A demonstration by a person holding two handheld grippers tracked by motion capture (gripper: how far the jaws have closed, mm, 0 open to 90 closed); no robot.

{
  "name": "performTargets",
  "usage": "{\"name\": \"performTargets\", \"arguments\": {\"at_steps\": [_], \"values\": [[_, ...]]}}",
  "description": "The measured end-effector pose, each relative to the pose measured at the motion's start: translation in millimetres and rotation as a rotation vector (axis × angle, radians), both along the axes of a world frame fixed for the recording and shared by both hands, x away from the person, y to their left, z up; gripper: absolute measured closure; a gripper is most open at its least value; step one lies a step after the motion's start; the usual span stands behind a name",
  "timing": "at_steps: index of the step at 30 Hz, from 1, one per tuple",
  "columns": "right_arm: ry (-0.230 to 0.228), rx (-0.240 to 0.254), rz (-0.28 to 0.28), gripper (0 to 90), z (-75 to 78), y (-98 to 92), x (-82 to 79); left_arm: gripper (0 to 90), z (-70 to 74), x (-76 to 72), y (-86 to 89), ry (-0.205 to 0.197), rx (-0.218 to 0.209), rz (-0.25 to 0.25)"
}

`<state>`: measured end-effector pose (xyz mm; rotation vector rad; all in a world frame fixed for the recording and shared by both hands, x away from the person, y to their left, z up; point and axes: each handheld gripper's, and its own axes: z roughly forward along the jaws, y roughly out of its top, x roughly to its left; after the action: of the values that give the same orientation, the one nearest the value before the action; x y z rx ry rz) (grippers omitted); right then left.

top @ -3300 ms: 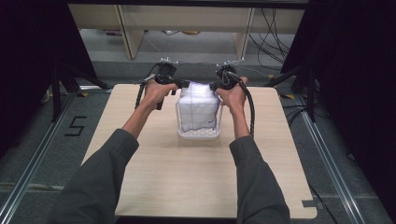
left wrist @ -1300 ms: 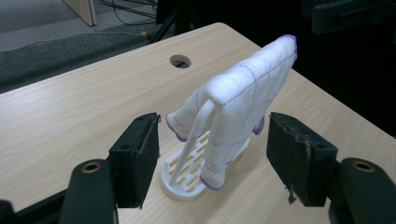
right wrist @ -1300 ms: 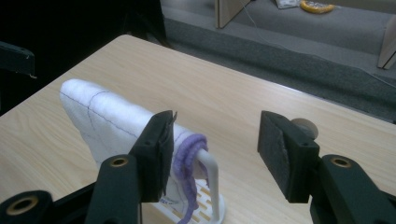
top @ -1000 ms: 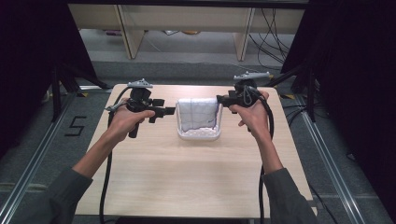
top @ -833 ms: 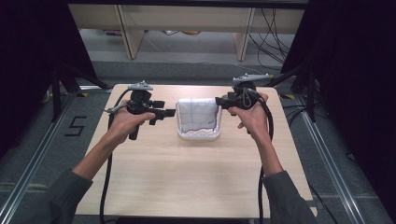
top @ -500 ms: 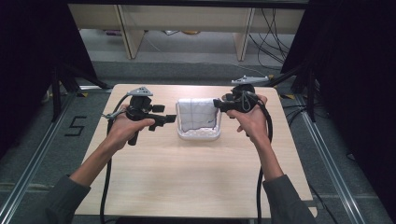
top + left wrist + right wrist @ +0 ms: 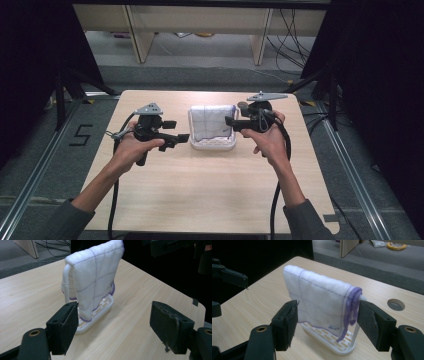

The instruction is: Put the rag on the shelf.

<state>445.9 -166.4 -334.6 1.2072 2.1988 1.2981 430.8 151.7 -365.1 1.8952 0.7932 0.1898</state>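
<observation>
Cloth [image 7: 212, 122] hangs over the rack [image 7: 212, 145] mid-table. Left gripper [image 7: 183, 138] at its 9 o'clock, right gripper [image 7: 228, 121] at 3. Both sets of jaws have just been opening and stand apart, gripping nothing.

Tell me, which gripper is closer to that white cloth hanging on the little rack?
Right. The right gripper sits almost against the white cloth at its right edge; the left gripper waits just off the rack on the other side, a small gap away.

From the high view I look forward and down on the whole table [image 7: 200, 200]. Each gripper camera sits low and close, looking along its own jaws from opposite sides. All three views share the white rack [image 7: 212, 144] [image 7: 66, 277] [image 7: 342, 348] with its cloth [image 7: 214, 122] [image 7: 96, 275] [image 7: 322, 302].
</observation>
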Motion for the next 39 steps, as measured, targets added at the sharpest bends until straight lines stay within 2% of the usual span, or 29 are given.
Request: {"name": "performTargets", "arguments": {"at_steps": [1,2,7,8,9,10,11,12,16,17,18,22,23,24,26,27,28,29,33,36,38,39], "values": [[-0.022,-0.017,0.003,33.4,-0.5,-1.0,-0.7,22.0,-0.8,-1.0,0.0,0.006,-0.001,-0.001],[-0.008,-0.008,0.004,33.3,-1.5,-0.5,-2.2,21.8,-1.6,-2.0,-0.1,0.001,0.000,0.001],[-0.021,0.001,0.014,33.3,-6.9,-0.9,-6.8,21.6,-5.2,-8.5,0.4,0.002,-0.011,-0.008],[-0.010,-0.002,0.014,33.3,-6.8,-1.0,-8.5,21.7,-6.1,-9.6,0.9,0.004,-0.012,-0.020],[-0.025,0.005,0.023,33.2,-8.5,-1.4,-8.1,21.6,-6.6,-10.9,0.9,0.004,-0.007,-0.019],[-0.015,0.007,0.015,33.3,-8.9,-1.9,-9.9,21.6,-7.8,-12.0,1.0,0.004,-0.014,-0.022],[-0.018,0.021,0.015,33.2,-10.4,-1.3,-10.9,21.6,-8.8,-12.8,1.3,0.005,-0.011,-0.027],[-0.025,0.012,0.025,33.2,-11.4,-2.5,-11.0,21.6,-9.5,-13.8,1.4,0.004,-0.009,-0.026],[-0.030,0.028,0.019,33.0,-14.1,-3.9,-17.2,21.5,-14.4,-16.1,2.8,-0.003,0.007,-0.045],[-0.022,0.035,0.016,33.0,-14.3,-3.9,-19.7,21.5,-15.5,-17.0,3.3,-0.002,0.008,-0.036],[-0.033,0.025,0.024,33.0,-15.6,-5.1,-20.3,21.5,-16.6,-17.2,4.2,0.001,0.002,-0.038],[-0.037,0.041,0.033,32.7,-21.7,-5.0,-25.6,21.5,-20.9,-20.3,7.7,0.000,0.001,-0.036],[-0.010,0.049,0.021,32.6,-22.0,-4.4,-28.8,21.5,-22.4,-21.3,8.5,0.005,-0.006,-0.043],[-0.036,0.052,0.038,32.4,-24.5,-5.1,-28.3,21.5,-23.6,-22.9,9.3,0.005,-0.004,-0.040],[-0.028,0.072,0.034,32.4,-26.6,-5.4,-32.0,21.5,-25.0,-26.1,11.7,0.010,0.005,-0.039],[-0.058,0.046,0.044,32.3,-27.9,-7.4,-31.2,21.5,-26.1,-27.3,12.1,0.007,0.008,-0.037],[-0.030,0.066,0.038,32.3,-28.5,-6.2,-33.5,21.5,-27.7,-28.6,12.4,0.002,0.007,-0.033],[-0.025,0.071,0.027,32.3,-29.2,-6.2,-35.3,21.5,-29.7,-30.1,12.5,-0.004,0.011,-0.024],[-0.027,0.049,0.054,32.3,-36.3,-7.1,-38.1,21.5,-38.2,-35.5,11.1,0.004,0.021,-0.034],[-0.011,0.045,0.042,31.7,-40.5,-6.0,-41.8,21.5,-44.5,-39.5,7.8,0.012,0.027,-0.061],[-0.035,0.029,0.049,30.8,-45.0,-6.7,-41.8,21.5,-47.9,-42.0,6.3,0.005,0.032,-0.069],[-0.018,0.042,0.053,30.3,-47.6,-6.1,-42.7,21.5,-49.2,-43.7,5.5,0.001,0.035,-0.059]]}}
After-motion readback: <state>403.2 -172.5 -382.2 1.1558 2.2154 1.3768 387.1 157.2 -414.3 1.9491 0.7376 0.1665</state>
